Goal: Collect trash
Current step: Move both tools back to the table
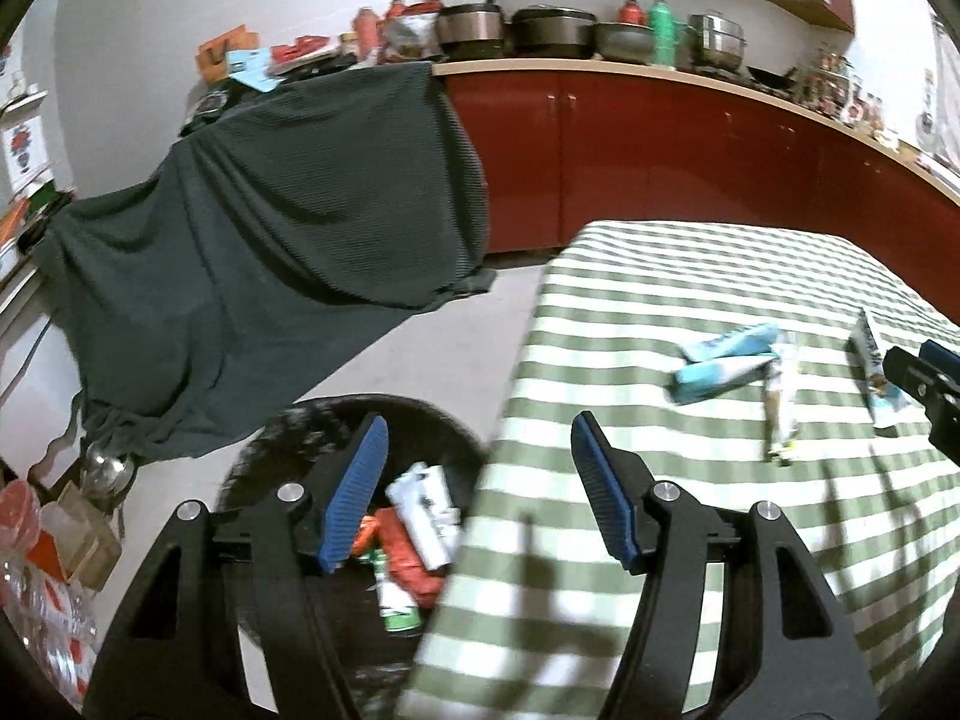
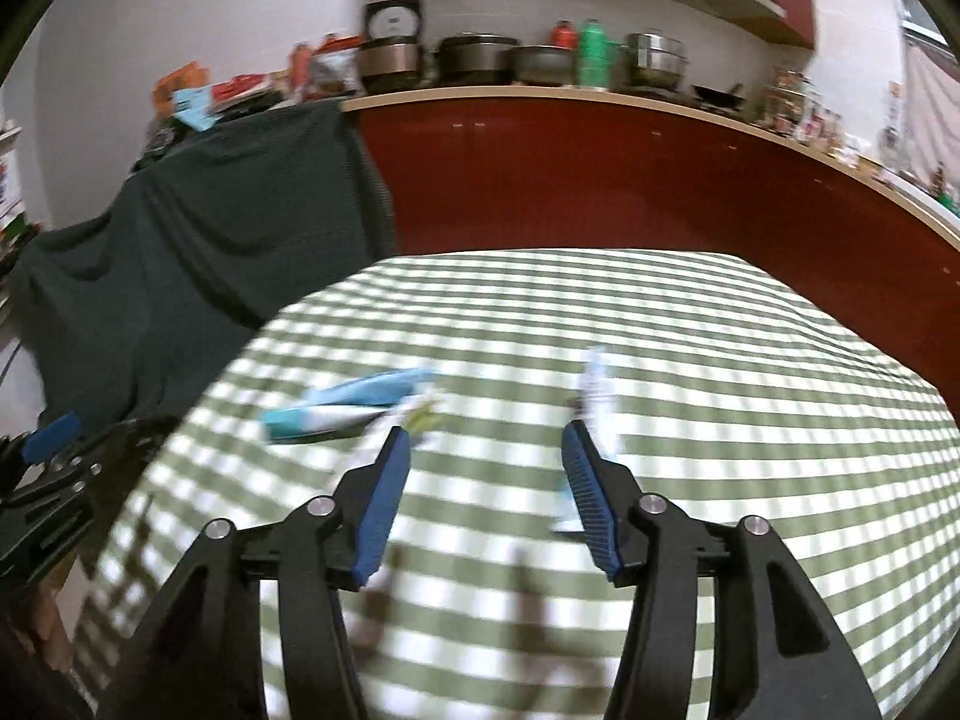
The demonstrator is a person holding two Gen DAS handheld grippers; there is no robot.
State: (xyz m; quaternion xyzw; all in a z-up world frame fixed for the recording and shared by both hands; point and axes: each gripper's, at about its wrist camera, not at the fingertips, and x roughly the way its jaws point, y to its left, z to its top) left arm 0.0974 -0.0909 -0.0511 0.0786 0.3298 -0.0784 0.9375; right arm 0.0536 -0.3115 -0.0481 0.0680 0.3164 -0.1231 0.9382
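**Wrappers left on the table, both claws empty**

Both grippers are spread apart with nothing between the pads. The left gripper hangs over the near left corner of the striped table, right above the black trash bin on the floor, which already has a few wrappers in it. The right gripper is over the tabletop itself.

What's left to grab: two blue packets lying together mid-table, a thin white wrapper just beside them, and a pale sachet further right, partly behind the right gripper's right finger in its own view.

My guess is these are all featherlight, crinkly and floppy, so they'll fold rather than resist. I'd pinch across the middle of a packet, pressing down into the cloth a bit, since flat film is slippery and easy to skate over. It's blurry, so I can't read any labels.
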